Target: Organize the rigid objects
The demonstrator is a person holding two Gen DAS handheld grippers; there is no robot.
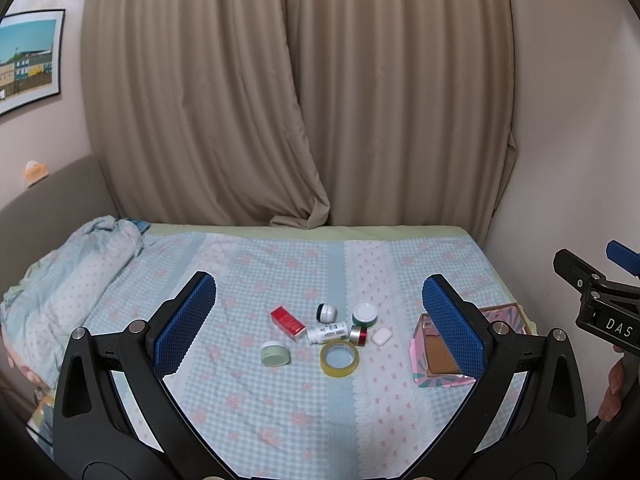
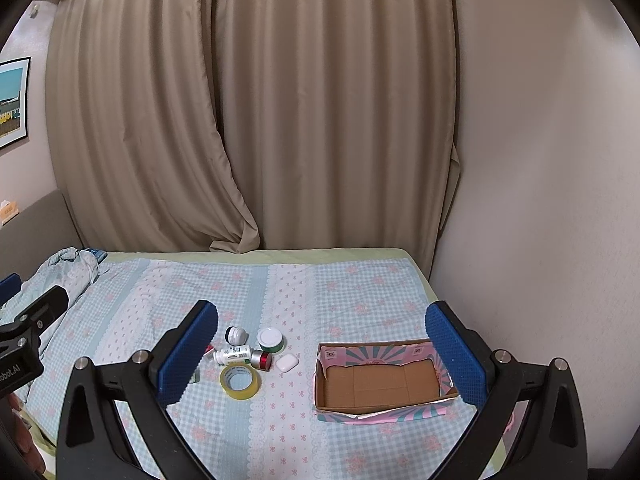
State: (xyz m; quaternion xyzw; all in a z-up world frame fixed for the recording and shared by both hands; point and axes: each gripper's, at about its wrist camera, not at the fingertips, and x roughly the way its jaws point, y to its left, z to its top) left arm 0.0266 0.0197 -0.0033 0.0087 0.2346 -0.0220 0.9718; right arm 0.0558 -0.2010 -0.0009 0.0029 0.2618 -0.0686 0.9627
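A cluster of small objects lies mid-bed: a red box (image 1: 287, 322), a pale green jar (image 1: 275, 353), a yellow tape roll (image 1: 339, 358), a white pill bottle (image 1: 327, 332), a dark jar (image 1: 326, 312), a white-lidded green jar (image 1: 364, 314), a red-and-silver cap (image 1: 358, 335) and a white earbud case (image 1: 380, 337). An empty pink cardboard box (image 2: 384, 384) sits to their right. My left gripper (image 1: 318, 320) is open above the cluster. My right gripper (image 2: 320, 352) is open and empty, between the cluster and the box.
The bed has a blue checked sheet (image 1: 280, 412). A rumpled quilt (image 1: 68, 280) lies at the left. Beige curtains (image 1: 296, 92) hang behind the bed, and a wall (image 2: 540, 200) borders its right side.
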